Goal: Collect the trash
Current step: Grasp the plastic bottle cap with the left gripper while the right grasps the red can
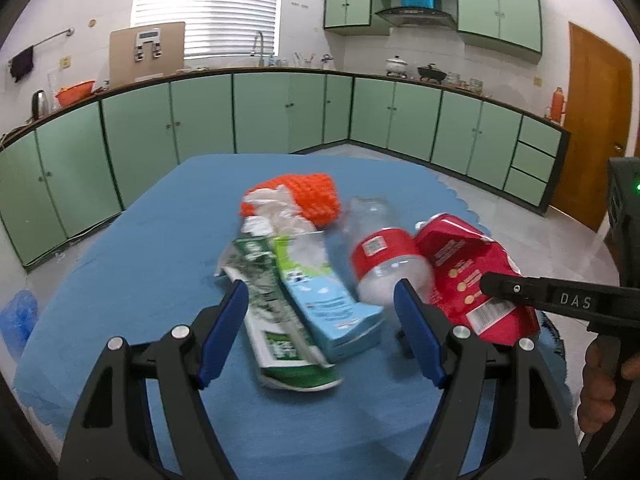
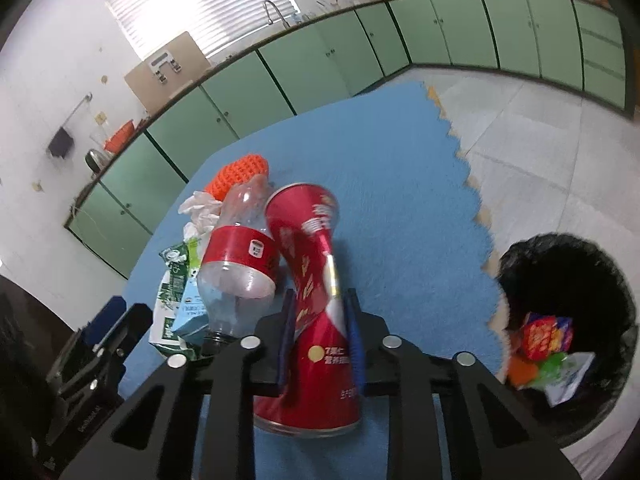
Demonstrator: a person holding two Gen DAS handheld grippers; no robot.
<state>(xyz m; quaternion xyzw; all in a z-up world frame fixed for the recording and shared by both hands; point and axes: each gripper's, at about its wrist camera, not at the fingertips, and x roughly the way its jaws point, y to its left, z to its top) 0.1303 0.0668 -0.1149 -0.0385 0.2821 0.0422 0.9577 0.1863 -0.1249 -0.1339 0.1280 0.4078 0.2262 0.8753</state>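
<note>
A pile of trash lies on the blue mat (image 1: 140, 248): a green-white milk carton (image 1: 276, 320), a light blue carton (image 1: 324, 296), a clear bottle with a red label (image 1: 384, 256), crumpled white plastic (image 1: 276, 208) and an orange knitted piece (image 1: 316, 196). My left gripper (image 1: 322, 300) is open above the cartons, holding nothing. My right gripper (image 2: 320, 320) is shut on a red snack bag (image 2: 316, 280), which also shows in the left wrist view (image 1: 464, 264), squeezed at its middle beside the bottle (image 2: 240, 256).
A black-lined trash bin (image 2: 568, 320) stands on the floor right of the mat, with colourful wrappers (image 2: 544, 340) inside. Green kitchen cabinets (image 1: 280, 112) run along the far walls. The mat's jagged edge (image 2: 480, 216) is near the bin.
</note>
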